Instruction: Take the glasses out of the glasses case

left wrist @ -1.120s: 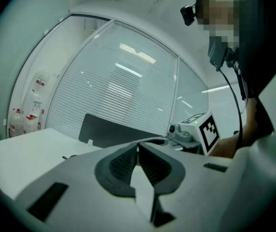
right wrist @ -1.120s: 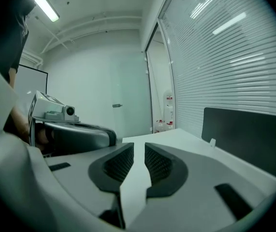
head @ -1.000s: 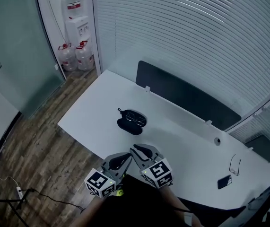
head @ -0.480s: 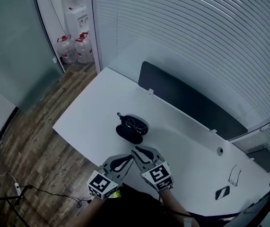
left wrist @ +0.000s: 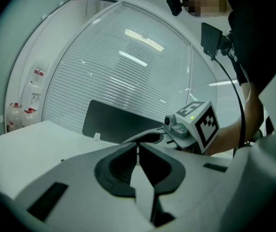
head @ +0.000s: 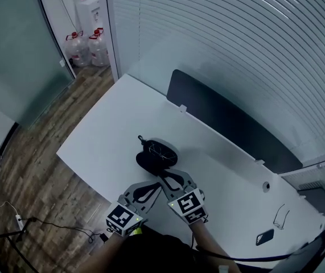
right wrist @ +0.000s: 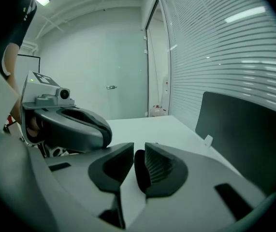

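Grey left claw [left wrist: 137,148]: clenched on nothing. Your right claw [right wrist: 138,154]: parted by a slit, likewise empty. Both have advanced and dropped toward the black glasses case [head: 151,164], which lies open just ahead of their tips near the bench's [head: 105,129] front edge, with the glasses [head: 163,150] inside. The approach looks nearly over, with the grasp not begun. A dark screen [head: 225,124] lines the far edge. Spare spectacles [head: 280,216] and a phone [head: 263,236] lie toward the right corner. Water bottles [head: 88,47] stand on the wooden floor.
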A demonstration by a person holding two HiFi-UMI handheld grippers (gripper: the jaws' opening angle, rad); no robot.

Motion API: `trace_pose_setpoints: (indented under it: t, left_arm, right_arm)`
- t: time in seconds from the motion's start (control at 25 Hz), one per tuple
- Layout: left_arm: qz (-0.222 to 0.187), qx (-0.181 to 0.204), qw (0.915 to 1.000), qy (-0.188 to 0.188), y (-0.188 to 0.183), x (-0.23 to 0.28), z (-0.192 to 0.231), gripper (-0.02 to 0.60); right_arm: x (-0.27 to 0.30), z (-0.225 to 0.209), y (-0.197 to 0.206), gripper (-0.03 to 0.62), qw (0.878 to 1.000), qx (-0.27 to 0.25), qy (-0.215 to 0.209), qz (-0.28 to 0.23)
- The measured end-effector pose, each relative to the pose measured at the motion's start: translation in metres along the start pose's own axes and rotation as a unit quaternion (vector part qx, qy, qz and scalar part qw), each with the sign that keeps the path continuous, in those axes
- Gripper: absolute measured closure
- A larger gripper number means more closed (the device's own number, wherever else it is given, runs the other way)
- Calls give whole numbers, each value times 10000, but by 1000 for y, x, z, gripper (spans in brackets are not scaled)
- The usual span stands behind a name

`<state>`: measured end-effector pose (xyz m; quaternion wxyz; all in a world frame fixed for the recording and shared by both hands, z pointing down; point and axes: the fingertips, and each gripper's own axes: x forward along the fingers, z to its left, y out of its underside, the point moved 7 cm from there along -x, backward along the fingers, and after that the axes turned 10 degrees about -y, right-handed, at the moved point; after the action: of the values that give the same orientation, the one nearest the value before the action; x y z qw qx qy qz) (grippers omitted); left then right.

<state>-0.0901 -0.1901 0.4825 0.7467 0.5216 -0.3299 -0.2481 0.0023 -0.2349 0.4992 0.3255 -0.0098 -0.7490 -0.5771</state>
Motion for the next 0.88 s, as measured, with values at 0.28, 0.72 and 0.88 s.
trace_pose_setpoints:
  t: [0.28,0.72,0.88]
  left_arm:
    - [202,-171,9996,-65,8,19,14,571]
    - [419,-325,9984,-183,22,41,34,571]
    - [478,-423,9977,-233,30,46,41,571]
  right_arm:
    - [21,-22,9,520,9992,-9,-143,382]
    - [43,-48,24,511,9970,96,-233,728]
    - [53,-54,30,500,9949,-16,-278,967]
